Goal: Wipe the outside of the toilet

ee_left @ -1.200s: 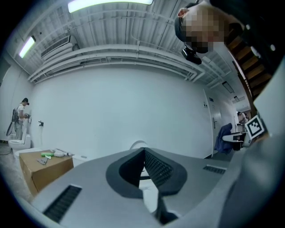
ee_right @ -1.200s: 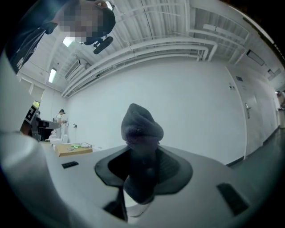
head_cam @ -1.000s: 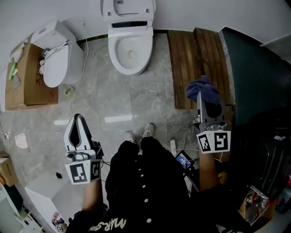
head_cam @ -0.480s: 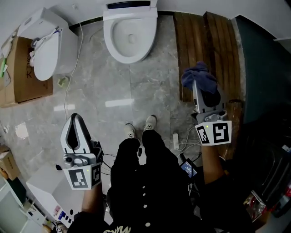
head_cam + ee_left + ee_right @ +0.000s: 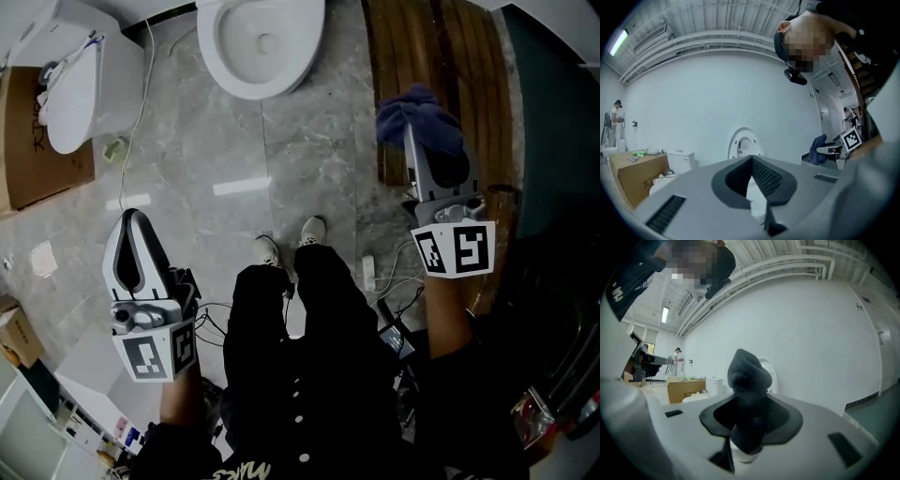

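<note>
My left gripper (image 5: 132, 220) is closed on nothing, tips pressed together, low at my left over the grey tile floor (image 5: 197, 187). My right gripper (image 5: 414, 141) is clamped on the blue cloth (image 5: 417, 105), which bunches up past its tips, above the wooden slats (image 5: 450, 47). The toilet (image 5: 262, 42) sits ahead, lid up, well apart from both grippers. A second toilet (image 5: 70, 89) is far left by a cardboard box (image 5: 23, 169).
</note>
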### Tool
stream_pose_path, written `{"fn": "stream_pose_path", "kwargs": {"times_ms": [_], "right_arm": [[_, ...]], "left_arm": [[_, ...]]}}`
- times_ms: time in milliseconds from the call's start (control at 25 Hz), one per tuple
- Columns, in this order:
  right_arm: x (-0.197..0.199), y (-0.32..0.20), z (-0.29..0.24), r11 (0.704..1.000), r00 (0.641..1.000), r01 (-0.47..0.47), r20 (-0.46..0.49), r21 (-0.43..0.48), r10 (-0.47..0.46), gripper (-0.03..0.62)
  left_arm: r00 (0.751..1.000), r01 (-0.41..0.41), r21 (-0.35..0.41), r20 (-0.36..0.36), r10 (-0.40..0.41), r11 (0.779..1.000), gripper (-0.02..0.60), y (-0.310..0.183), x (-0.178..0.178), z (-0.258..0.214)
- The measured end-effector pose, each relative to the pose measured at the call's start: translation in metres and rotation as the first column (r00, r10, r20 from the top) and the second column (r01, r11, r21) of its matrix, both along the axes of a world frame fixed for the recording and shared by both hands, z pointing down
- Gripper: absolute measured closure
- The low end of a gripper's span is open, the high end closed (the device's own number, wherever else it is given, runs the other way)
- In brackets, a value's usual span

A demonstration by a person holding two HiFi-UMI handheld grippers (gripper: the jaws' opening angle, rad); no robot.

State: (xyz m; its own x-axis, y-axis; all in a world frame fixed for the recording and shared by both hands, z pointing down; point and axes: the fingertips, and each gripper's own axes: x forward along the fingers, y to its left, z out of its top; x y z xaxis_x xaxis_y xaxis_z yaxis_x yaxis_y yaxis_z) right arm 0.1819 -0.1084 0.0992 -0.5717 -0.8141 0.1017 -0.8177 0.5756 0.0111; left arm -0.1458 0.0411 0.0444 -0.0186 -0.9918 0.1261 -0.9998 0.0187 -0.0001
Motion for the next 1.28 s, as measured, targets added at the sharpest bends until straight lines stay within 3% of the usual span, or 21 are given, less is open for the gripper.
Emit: {"fn": "stream_pose_path", "kwargs": {"times_ms": [440,800,1160,1280], "right_arm": [[-0.026,0.009,0.076,0.999,1.0,0.005,-0.028,0.044,-0.003,0.462],[-0.048,0.001,0.147,0.998,1.0,0.0,-0.016,0.068,0.001,0.462],[-0.073,-0.015,0.224,0.995,1.0,0.03,-0.003,0.098,-0.029,0.462],[-0.079,-0.02,0.252,0.993,0.999,0.045,-0.005,0.112,-0.045,0.462]], "left_arm": [[0.998,-0.063,0.034,0.009,0.063,0.997,0.571,0.01,-0.023,0.098],[0.998,-0.052,0.078,-0.02,0.053,0.996,0.571,0.018,-0.04,0.178],[0.998,-0.062,0.134,-0.01,0.064,0.989,0.571,0.014,-0.043,0.25],[0.997,-0.074,0.155,0.023,0.071,0.985,0.571,0.015,-0.042,0.275]]}}
